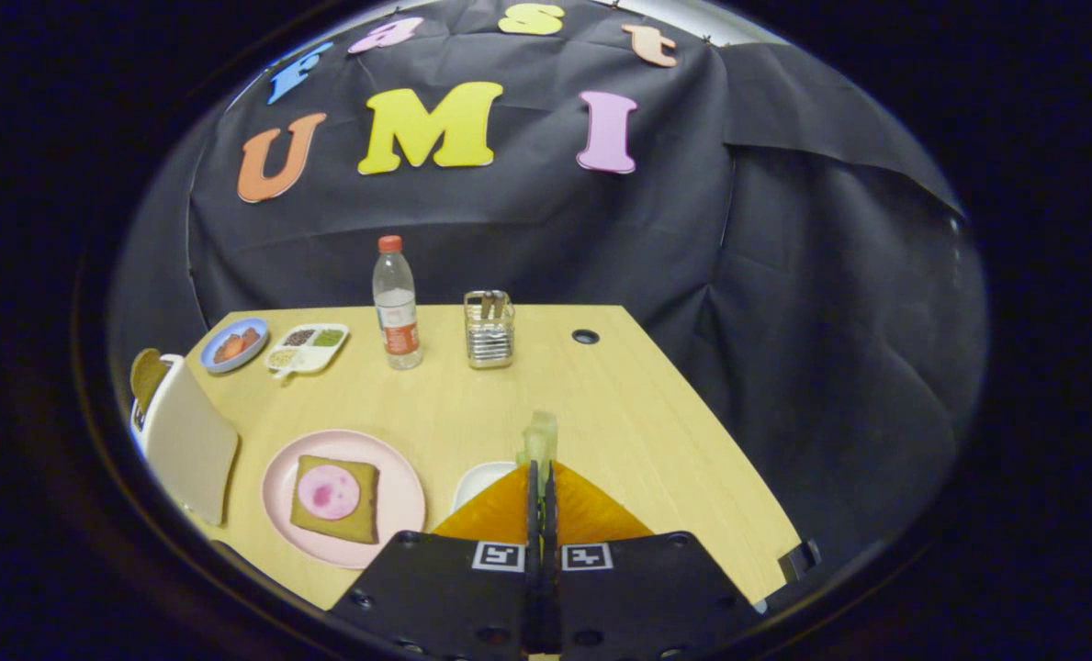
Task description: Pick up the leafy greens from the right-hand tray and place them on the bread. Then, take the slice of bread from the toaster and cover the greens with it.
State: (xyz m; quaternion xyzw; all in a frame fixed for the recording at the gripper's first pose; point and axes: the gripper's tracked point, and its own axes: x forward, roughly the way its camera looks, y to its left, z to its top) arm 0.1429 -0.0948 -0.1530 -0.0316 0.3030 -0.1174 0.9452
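My gripper [541,477] is shut on a pale leafy green [540,439], which sticks up just past the tips. It hangs above the table, over the right-hand white tray [478,481], which the fingers partly hide. To the left of the fingers lies a pink plate [397,532] carrying a slice of bread [362,514] topped with a round pink slice of meat [329,492]. Further left stands a white toaster [187,441] with a brown bread slice [146,372] poking out of its top.
At the back of the wooden table [637,422] stand a water bottle [396,308] and a metal holder [489,329]. A blue bowl [233,345] and a divided white dish [307,347] sit at the back left. The table's right edge runs diagonally.
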